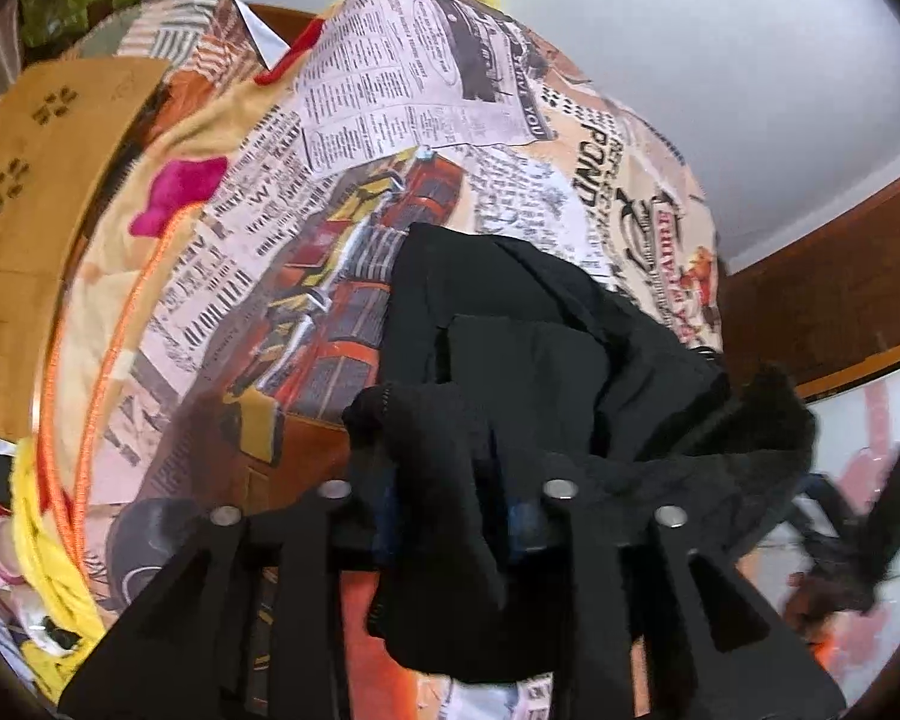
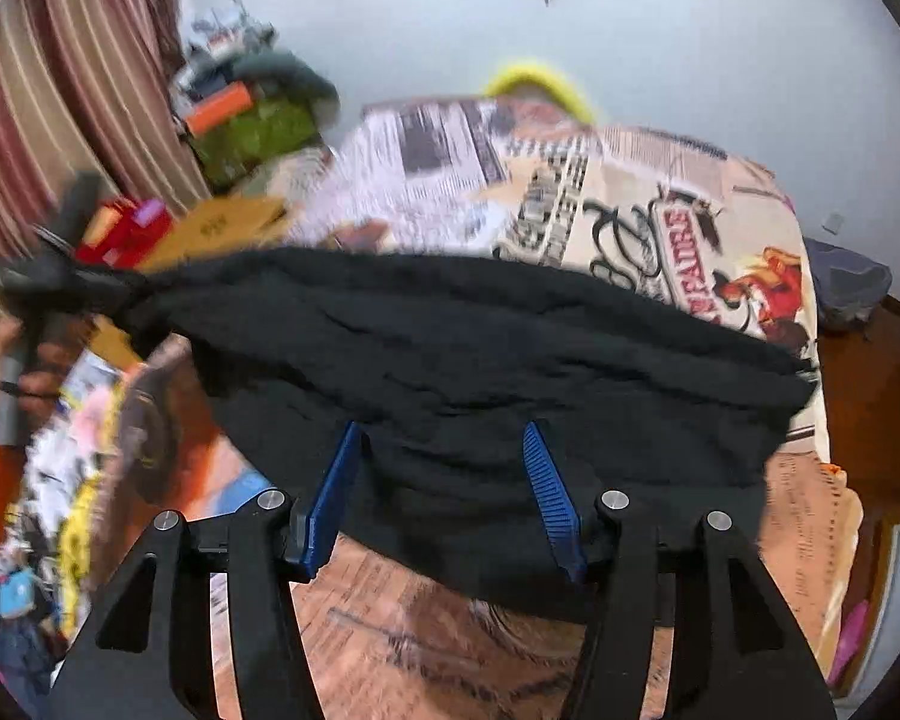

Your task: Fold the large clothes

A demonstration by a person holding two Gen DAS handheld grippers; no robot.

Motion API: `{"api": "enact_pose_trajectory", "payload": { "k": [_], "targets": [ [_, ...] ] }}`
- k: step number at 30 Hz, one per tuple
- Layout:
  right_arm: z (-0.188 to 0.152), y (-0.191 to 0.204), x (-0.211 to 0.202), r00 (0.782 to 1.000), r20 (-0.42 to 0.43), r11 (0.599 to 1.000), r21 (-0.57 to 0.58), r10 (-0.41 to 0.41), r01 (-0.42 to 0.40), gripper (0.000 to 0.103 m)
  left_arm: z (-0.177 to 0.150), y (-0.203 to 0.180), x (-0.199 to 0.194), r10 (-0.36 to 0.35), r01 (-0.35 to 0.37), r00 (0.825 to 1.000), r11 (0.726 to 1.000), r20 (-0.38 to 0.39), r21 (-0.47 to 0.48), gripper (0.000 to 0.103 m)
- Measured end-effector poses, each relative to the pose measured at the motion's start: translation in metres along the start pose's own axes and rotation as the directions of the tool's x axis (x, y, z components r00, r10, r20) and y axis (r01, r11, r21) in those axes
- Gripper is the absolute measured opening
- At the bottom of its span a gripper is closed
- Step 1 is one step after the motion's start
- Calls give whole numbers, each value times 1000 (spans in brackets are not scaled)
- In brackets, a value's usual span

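Observation:
A large black garment lies partly on a bed covered by a newspaper-print sheet. My left gripper is shut on a bunched black edge of the garment, which drapes over its blue pads. In the right wrist view the garment stretches wide across the bed sheet. My right gripper has its blue fingers spread wide, with the cloth lying between and behind them. The left gripper shows at the far left of that view, holding the garment's other end.
A cardboard box sits left of the bed. Piled clothes and clutter stand by the striped curtain. Wooden furniture is at right. A yellow item lies at the bed's far end.

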State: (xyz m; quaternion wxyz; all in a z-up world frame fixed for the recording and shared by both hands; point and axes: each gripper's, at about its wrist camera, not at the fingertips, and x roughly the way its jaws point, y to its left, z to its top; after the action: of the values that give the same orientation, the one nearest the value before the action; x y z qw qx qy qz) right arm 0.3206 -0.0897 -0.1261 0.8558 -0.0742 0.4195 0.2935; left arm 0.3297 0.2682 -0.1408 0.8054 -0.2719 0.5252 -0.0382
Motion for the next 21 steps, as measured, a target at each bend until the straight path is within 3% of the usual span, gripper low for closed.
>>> {"api": "enact_pose_trajectory", "payload": {
  "k": [2, 4, 8, 11, 15, 21],
  "targets": [
    [2, -3, 20, 999, -6, 999, 17, -36, 36, 53, 0, 7, -3, -55, 55, 998, 998, -5, -20, 37],
    [4, -13, 36, 999, -17, 996, 70, -50, 52, 53, 2, 16, -11, -67, 67, 998, 997, 19, -23, 43],
    [8, -36, 55, 998, -51, 983, 179, -33, 41, 53, 5, 25, -39, 6, -8, 991, 1000, 133, 14, 60],
    [13, -33, 63, 997, -55, 979, 194, -50, 60, 53, 3, 24, -47, 69, -79, 982, 995, 174, 53, 62],
    [20, -28, 53, 997, -29, 979, 187, -72, 76, 53, -9, 3, -39, 122, -150, 975, 978, 185, 146, 62],
    [24, -29, 24, 998, 33, 985, 170, -48, 42, 53, -35, -68, 2, 49, -100, 986, 939, 159, 330, 62]
  ]
}}
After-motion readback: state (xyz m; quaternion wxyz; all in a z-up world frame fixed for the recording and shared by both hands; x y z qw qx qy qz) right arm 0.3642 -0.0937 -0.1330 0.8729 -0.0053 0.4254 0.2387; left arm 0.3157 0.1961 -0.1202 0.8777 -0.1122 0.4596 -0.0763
